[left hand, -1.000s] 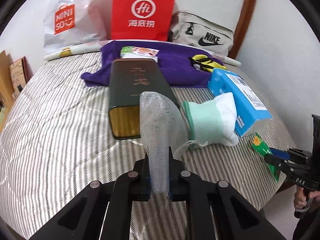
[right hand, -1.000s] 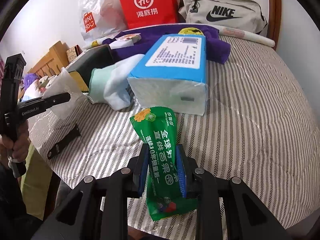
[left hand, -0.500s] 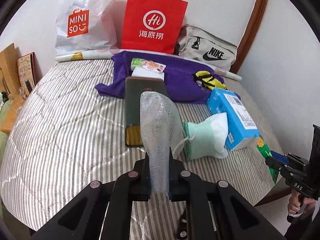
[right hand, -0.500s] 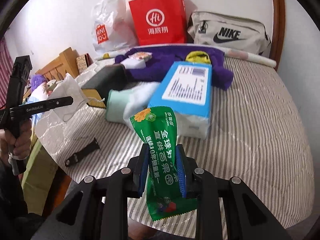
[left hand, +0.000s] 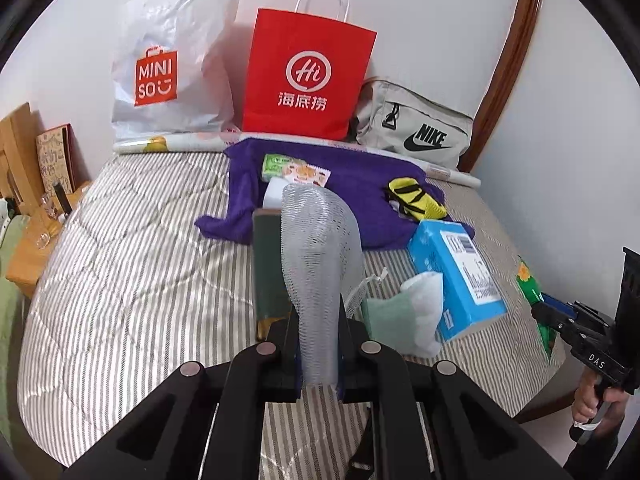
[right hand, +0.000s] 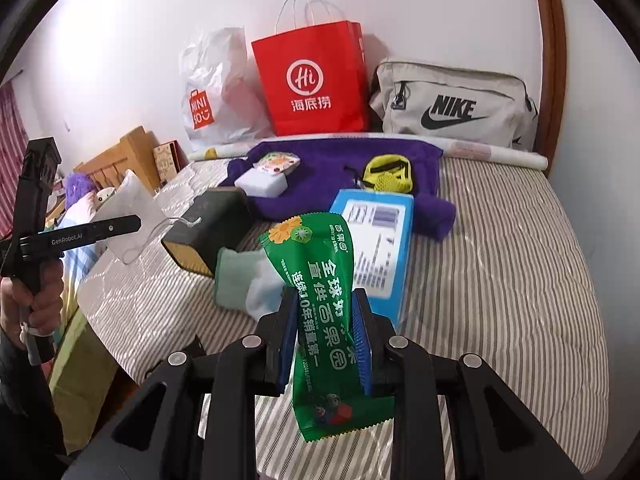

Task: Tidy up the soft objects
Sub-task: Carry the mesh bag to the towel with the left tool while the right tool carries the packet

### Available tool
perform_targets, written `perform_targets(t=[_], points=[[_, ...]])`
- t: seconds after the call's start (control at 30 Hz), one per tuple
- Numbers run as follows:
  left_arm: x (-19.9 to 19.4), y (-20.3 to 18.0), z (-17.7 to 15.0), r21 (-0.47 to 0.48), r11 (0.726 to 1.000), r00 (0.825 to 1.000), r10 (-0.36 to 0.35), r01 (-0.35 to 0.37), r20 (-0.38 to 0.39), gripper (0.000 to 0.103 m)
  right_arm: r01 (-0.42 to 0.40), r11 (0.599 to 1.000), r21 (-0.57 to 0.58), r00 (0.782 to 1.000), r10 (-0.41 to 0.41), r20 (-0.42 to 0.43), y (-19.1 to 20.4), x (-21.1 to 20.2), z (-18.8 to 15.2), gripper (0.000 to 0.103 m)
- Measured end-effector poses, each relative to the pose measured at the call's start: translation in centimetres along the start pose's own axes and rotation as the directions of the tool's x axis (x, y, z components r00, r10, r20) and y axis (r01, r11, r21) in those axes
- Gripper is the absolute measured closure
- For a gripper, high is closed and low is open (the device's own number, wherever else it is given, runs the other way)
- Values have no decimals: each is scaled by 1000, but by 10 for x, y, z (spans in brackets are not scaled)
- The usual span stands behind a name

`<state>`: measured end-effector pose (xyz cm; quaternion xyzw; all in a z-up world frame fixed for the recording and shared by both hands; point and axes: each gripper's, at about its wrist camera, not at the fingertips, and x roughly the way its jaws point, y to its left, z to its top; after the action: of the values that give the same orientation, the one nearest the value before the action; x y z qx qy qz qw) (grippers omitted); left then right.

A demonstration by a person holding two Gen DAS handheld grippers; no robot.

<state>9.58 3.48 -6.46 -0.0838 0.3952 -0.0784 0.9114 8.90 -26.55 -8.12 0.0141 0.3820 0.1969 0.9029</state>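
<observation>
My left tool (left hand: pixel 319 354) is clamped on a white mesh pouch (left hand: pixel 320 264); my right tool (right hand: pixel 326 336) is clamped on a green snack packet (right hand: pixel 326 300). Both items are held in the air above the near edge of the bed (right hand: pixel 500 280), clear of its striped cover.

Risks from here, as I judge them:
- The packet is slick, glossy film, gripped across its middle. A fast swing could let it slide out between the pads.
- The pouch is limp open net with a loose drawstring (left hand: pixel 370 282). The string could snag on the dark box (left hand: pixel 268 264) or the sock (left hand: pixel 394 314) below it.
- Either item, if dropped here, may fall off the bed edge.

Materials: the sock is soft knit, green and white. The blue tissue pack (right hand: pixel 378 248) is squashy in thin wrap. The purple cloth (left hand: pixel 360 184) looks like fleece, though the view is too coarse to confirm.
</observation>
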Motion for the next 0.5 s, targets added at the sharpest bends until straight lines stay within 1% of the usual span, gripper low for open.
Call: perform_targets(t=[0.17, 0.37, 0.5], points=[[0, -3, 13, 12, 1000, 1000, 20, -20, 11, 92, -27, 999, -16, 1000, 28, 9, 3, 2, 12, 77], [1, -4, 26, 9, 1000, 1000, 11, -11, 18, 92, -25, 999, -26, 999, 25, 32, 5, 1, 27, 77], [4, -6, 34, 11, 1000, 1000, -1, 0, 15, 92, -38, 999, -19, 998, 39, 39, 6, 1, 35, 77]])
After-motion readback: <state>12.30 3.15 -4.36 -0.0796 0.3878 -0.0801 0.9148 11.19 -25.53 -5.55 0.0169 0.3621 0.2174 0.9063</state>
